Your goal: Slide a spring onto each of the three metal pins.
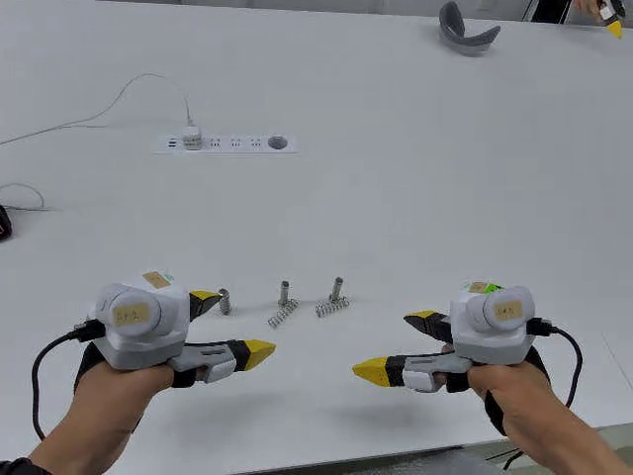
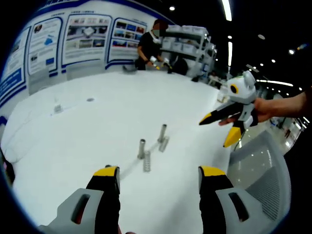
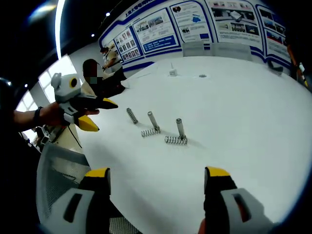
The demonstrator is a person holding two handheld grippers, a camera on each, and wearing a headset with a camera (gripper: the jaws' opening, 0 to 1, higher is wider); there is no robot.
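Three short metal pins stand in a row on the white table (image 1: pixel 396 178). The left pin (image 1: pixel 225 301) (image 3: pixel 131 115) wears a spring. The middle pin (image 1: pixel 284 292) (image 2: pixel 142 147) (image 3: pixel 153 120) and right pin (image 1: pixel 336 289) (image 2: pixel 162 132) (image 3: pixel 180 127) are bare. One loose spring (image 1: pixel 282 315) (image 2: pixel 146 164) (image 3: pixel 150 131) lies by the middle pin; another (image 1: pixel 332 307) (image 2: pixel 164 144) (image 3: pixel 175 140) lies by the right pin. My left gripper (image 1: pixel 232 324) (image 2: pixel 158 178) (image 3: pixel 92 114) hovers open just left of the row. My right gripper (image 1: pixel 396 344) (image 2: pixel 229 124) (image 3: pixel 156 180) hovers open to the right, holding nothing.
A white power strip (image 1: pixel 226 143) with a plugged-in cable lies mid-table, behind the pins. A grey curved object (image 1: pixel 467 30) rests at the far edge, near another person's yellow-tipped gripper (image 1: pixel 610 17). The table's front edge runs just below my hands. A mesh chair (image 3: pixel 53 180) stands by it.
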